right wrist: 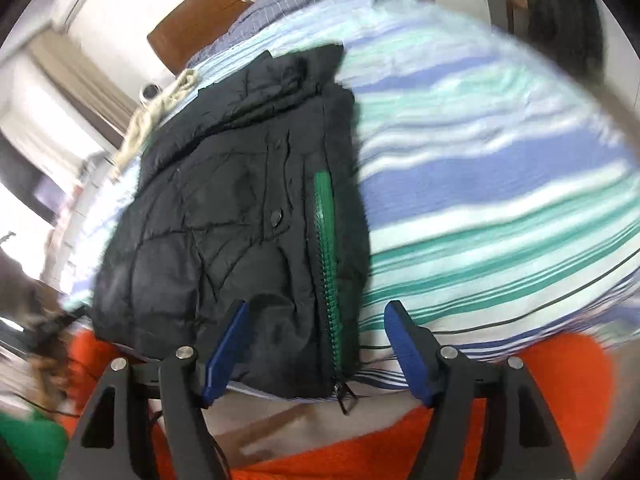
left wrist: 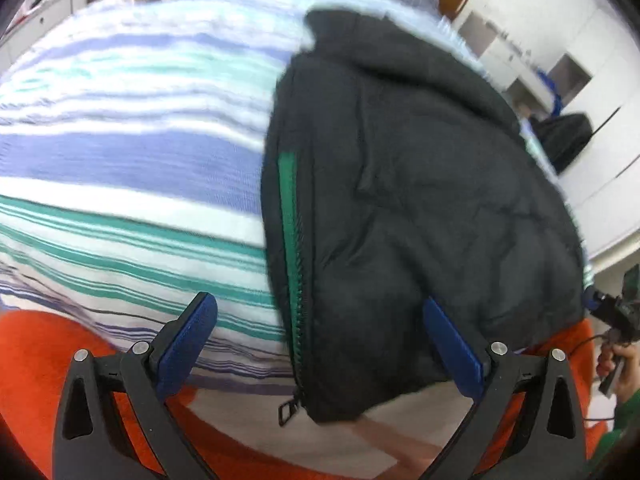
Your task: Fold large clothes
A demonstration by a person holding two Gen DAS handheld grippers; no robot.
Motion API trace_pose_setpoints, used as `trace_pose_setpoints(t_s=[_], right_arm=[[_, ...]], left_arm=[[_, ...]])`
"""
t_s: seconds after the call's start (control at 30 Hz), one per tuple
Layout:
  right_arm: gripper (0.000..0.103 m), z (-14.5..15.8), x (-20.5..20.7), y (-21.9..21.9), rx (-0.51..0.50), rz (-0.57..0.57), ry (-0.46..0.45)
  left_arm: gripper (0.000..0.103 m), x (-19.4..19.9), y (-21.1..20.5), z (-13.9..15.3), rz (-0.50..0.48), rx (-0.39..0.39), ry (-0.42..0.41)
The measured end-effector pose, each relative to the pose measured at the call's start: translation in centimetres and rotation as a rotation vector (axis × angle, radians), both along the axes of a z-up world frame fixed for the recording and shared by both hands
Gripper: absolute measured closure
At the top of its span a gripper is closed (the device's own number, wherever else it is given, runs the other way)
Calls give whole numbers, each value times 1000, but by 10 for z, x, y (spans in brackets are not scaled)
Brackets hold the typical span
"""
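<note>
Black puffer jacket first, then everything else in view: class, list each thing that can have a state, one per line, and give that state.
Black puffer jacket: folded lengthwise, lying flat on the bed.
Green zipper: running along the jacket's folded edge.
Zipper pull: hanging loose at the hem.
Striped bedspread: spread out beneath the jacket.
Left gripper: open, holding nothing.
Right gripper: open, holding nothing.

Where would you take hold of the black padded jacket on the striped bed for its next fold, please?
Probably the near hem of the black jacket, from the foot of the bed: it overhangs the striped cover beside the green zipper, between the open right gripper fingers.
</note>
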State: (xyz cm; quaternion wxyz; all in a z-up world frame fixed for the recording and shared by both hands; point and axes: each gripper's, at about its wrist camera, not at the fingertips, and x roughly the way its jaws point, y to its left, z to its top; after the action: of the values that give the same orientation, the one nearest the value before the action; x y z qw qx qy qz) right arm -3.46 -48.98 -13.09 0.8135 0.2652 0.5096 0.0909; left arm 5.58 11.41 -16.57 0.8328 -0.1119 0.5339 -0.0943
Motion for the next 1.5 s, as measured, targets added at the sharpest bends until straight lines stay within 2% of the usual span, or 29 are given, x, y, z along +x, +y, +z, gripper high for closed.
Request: trace_pose_setpoints(t_s=[0.07, 0.13, 0.23, 0.3, 0.37, 0.4, 0.47, 0.5, 0.53, 0.57, 0.63, 0.83, 0.93, 1.07, 1.17, 1.27, 1.33, 1.4, 1.5], right_arm=[[32, -23, 4, 2, 75, 5, 52], [31, -30, 3, 10, 105, 19, 61], [31, -26, 3, 23, 89, 58, 50], [34, -22, 2, 26, 96, 66, 38], [55, -17, 3, 27, 72, 70, 49], [60, -15, 5, 28, 59, 74, 53], [66, -5, 6, 33, 35, 94, 48], [70, -2, 7, 33, 44, 103, 44], [79, 3, 7, 34, 65, 109, 34], [80, 10, 8, 34, 64, 116, 26], [82, 23, 11, 37, 55, 136, 5], [84, 63, 15, 29, 110, 153, -70], [84, 71, 14, 33, 111, 173, -72], [84, 67, 0, 27, 135, 174, -31], [84, 69, -20, 20, 194, 168, 25], [84, 73, -44, 23, 264, 168, 86], [84, 78, -57, 26, 325, 163, 106], [84, 87, -67, 27, 357, 147, 88], [84, 99, -60, 20, 417, 101, 10]], left_arm=[[1, 2, -5, -12, -5, -1, 22], [1, 4, -5, -13, 3, -12, 20], [1, 0, -4, -13, 3, -23, 23], [6, -1, -3, -15, -1, -37, 48], [40, -3, -3, -14, -28, -101, 90], [48, -4, 0, -11, -36, -124, 100], [68, -9, 0, -4, -39, -119, 106], [74, -9, -1, -2, -40, -120, 106], [81, -11, -1, 3, -39, -128, 102], [84, -12, -1, 8, -37, -127, 96], [86, -15, -1, 20, -40, -121, 74], [87, -25, 9, 57, -48, -144, 9], [87, -34, 7, 67, -80, -118, 5], [87, -42, 2, 61, -111, -88, 55], [87, -61, 13, 59, -110, -103, 124], [87, -87, 26, 71, -123, -117, 192], [87, -102, 28, 88, -151, -109, 201], [87, -111, 33, 106, -166, -150, 191], [87, -93, 41, 131, -140, -235, 117]])
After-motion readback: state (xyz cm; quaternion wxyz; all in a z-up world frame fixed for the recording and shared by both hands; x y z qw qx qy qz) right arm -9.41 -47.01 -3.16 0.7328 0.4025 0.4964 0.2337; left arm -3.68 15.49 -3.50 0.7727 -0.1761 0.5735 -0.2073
